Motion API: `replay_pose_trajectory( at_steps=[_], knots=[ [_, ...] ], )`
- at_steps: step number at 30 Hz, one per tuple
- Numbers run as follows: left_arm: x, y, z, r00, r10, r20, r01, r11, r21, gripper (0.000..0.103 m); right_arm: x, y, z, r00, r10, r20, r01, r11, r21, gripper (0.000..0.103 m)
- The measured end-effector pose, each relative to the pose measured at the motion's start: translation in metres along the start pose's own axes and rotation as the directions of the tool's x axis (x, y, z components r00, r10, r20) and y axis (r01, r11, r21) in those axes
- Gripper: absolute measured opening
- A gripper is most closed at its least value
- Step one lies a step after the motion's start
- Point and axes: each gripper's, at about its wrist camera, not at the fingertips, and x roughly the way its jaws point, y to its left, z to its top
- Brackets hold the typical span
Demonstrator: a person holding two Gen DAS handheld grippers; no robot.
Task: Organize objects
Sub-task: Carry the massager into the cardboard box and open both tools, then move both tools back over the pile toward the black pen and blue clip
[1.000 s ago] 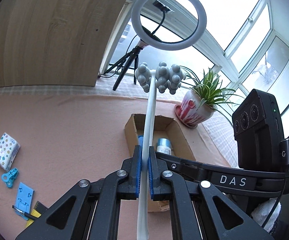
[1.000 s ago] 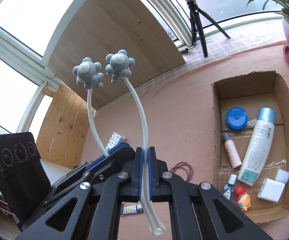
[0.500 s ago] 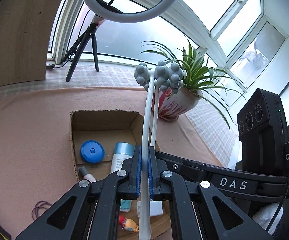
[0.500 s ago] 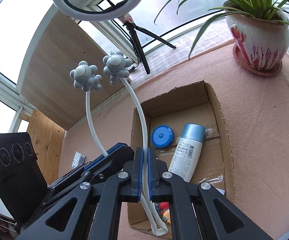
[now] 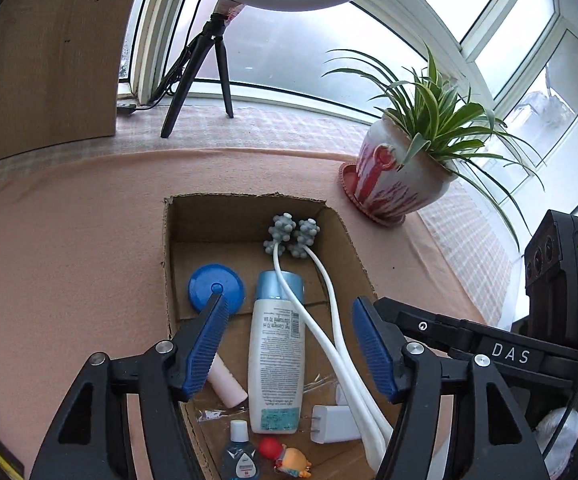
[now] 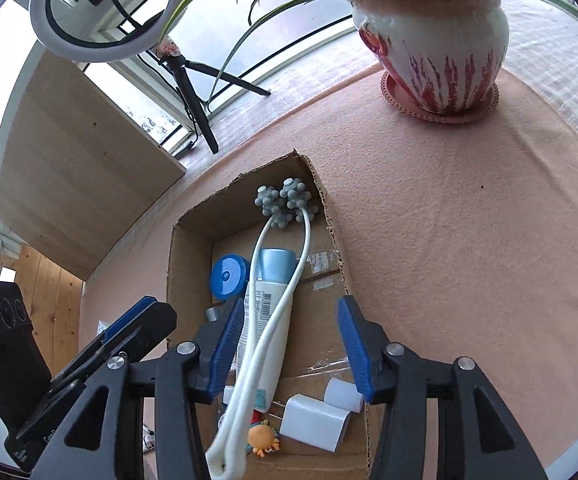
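A white two-pronged massager with grey knobbly balls (image 5: 293, 234) (image 6: 285, 200) lies inside the cardboard box (image 5: 177, 224) (image 6: 185, 248), its stems draped over a white lotion bottle (image 5: 276, 356) (image 6: 267, 320). The balls rest at the box's far end; the looped handle reaches the near end. My left gripper (image 5: 289, 344) hangs open above the box, nothing between its blue pads. My right gripper (image 6: 289, 348) is open too, straddling the massager's stems from above without touching them. A blue round lid (image 5: 216, 288) (image 6: 229, 278) lies left of the bottle.
In the box also lie a white charger (image 5: 335, 424) (image 6: 315, 422), a small blue bottle (image 5: 241, 456), a pink tube (image 5: 225, 384) and an orange toy (image 6: 263, 436). A potted plant (image 5: 401, 184) (image 6: 437, 48) stands beyond the box's right; a ring light tripod (image 5: 205, 64) stands by the window.
Both grippers were shut on the massager's stems, holding it upright. Both have opened, and the massager now lies in the box on the bottle.
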Motion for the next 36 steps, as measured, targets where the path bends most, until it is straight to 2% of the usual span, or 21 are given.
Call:
replay_pose_trajectory(
  at_steps=[12, 18, 21, 30, 36],
  knots=[
    [-0.048, 0.026, -0.031, 1.000, 0.021, -0.005, -0.021, 0.999, -0.045, 0.068, -0.003, 0.040, -0.029, 1.000, -0.015, 0.018, 0.018, 0.989, -0.149, 0.045],
    [-0.081, 0.059, -0.056, 0.997, 0.070, -0.011, -0.071, 0.995, -0.072, 0.070, -0.005, 0.074, -0.054, 0.998, -0.034, 0.048, 0.047, 0.952, -0.301, 0.045],
    [-0.099, 0.084, -0.068, 0.994, 0.106, -0.015, -0.106, 0.989, -0.106, 0.070, -0.005, 0.091, -0.067, 0.998, -0.016, 0.055, 0.035, 0.934, -0.355, 0.045],
    [-0.161, 0.172, -0.098, 0.977, 0.213, 0.014, -0.204, 0.947, -0.247, 0.070, 0.008, 0.143, -0.097, 0.997, 0.080, 0.017, -0.064, 0.893, -0.445, 0.045],
    [-0.201, 0.236, -0.114, 0.953, 0.303, 0.023, -0.279, 0.904, -0.324, 0.070, 0.033, 0.190, -0.124, 0.997, 0.058, -0.057, -0.080, 0.837, -0.542, 0.045]
  ],
)
